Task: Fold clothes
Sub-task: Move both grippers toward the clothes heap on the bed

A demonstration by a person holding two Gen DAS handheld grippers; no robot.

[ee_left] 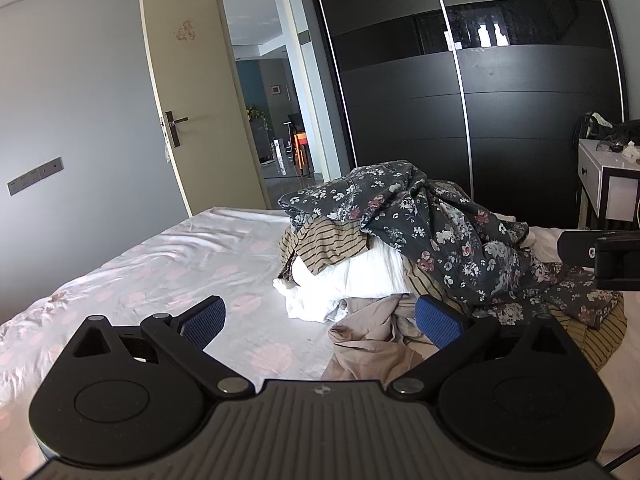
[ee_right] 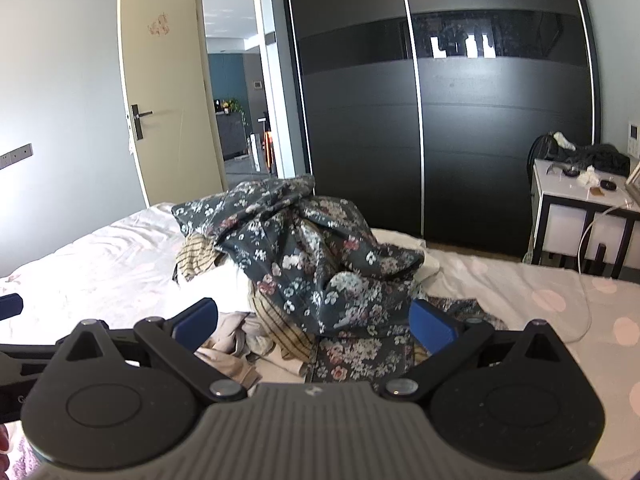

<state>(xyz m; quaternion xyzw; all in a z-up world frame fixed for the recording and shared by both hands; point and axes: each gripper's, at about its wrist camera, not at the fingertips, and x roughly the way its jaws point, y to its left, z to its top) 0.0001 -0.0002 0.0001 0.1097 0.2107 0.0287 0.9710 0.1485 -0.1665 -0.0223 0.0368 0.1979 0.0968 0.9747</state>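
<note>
A heap of clothes lies on the bed: a dark floral garment point(ee_left: 424, 220) point(ee_right: 304, 252) on top, a tan striped piece point(ee_left: 324, 244) point(ee_right: 196, 258) under it, a white piece point(ee_left: 352, 276) and a beige piece point(ee_left: 372, 340) point(ee_right: 232, 344) at the front. My left gripper point(ee_left: 320, 322) is open, held just in front of the heap with nothing between its blue pads. My right gripper point(ee_right: 314, 322) is open too, its fingers on either side of the heap's near edge, holding nothing. The right gripper's black body point(ee_left: 600, 254) shows at the right edge of the left wrist view.
The bed point(ee_left: 160, 276) has a white sheet with pink dots, bare to the left of the heap. A black sliding wardrobe point(ee_right: 440, 120) stands behind. An open cream door point(ee_left: 188, 104) is at the left. A white bedside table point(ee_right: 580, 216) with small items stands at the right.
</note>
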